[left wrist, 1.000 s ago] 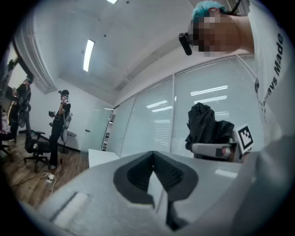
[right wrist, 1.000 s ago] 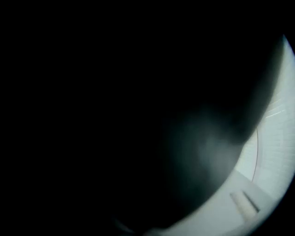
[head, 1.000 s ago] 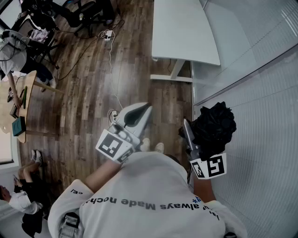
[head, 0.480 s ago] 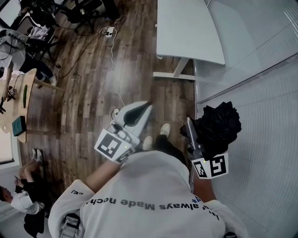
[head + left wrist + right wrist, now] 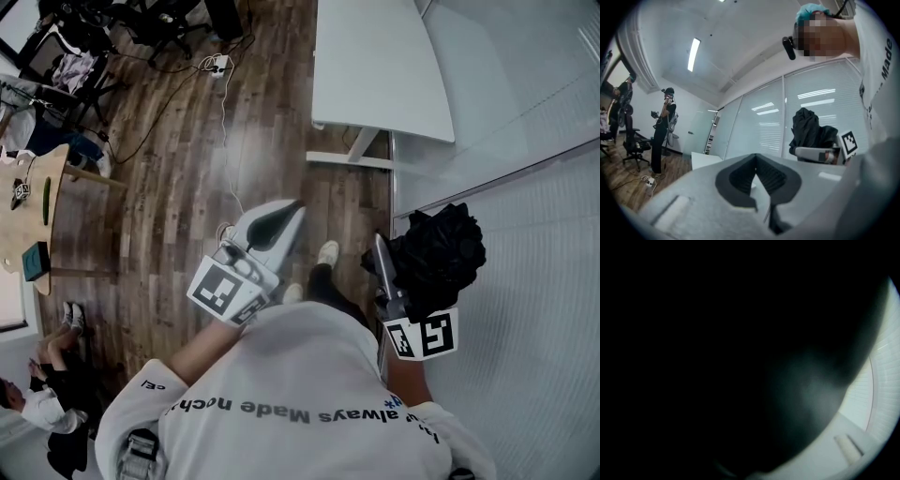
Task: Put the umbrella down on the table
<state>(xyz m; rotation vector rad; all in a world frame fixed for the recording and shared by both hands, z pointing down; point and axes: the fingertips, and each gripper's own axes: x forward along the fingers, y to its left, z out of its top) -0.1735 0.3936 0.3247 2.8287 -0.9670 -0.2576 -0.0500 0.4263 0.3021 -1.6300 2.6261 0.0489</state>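
A crumpled black umbrella [image 5: 436, 251] is bunched up at the right of the head view, with my right gripper [image 5: 392, 267] shut on it, held out level. In the right gripper view the dark umbrella fabric [image 5: 717, 357] fills nearly everything and hides the jaws. The left gripper view shows the same umbrella [image 5: 811, 131] and the right gripper [image 5: 819, 153] off to the side. My left gripper [image 5: 286, 214] is shut with nothing in it, its tips meeting [image 5: 757, 158]. The white table [image 5: 375, 56] lies ahead, past both grippers.
A glass wall with blinds [image 5: 525, 187] runs along the right. Cables and a power strip [image 5: 217, 67] lie on the wooden floor. A wooden table [image 5: 42, 202] and chairs stand at the left. One person sits at the lower left [image 5: 37, 403], another stands far off [image 5: 663, 136].
The person carrying the grippers has stepped forward toward the white table, one shoe now ahead. Both grippers moved along with the body; the right keeps the umbrella and the left stays shut.
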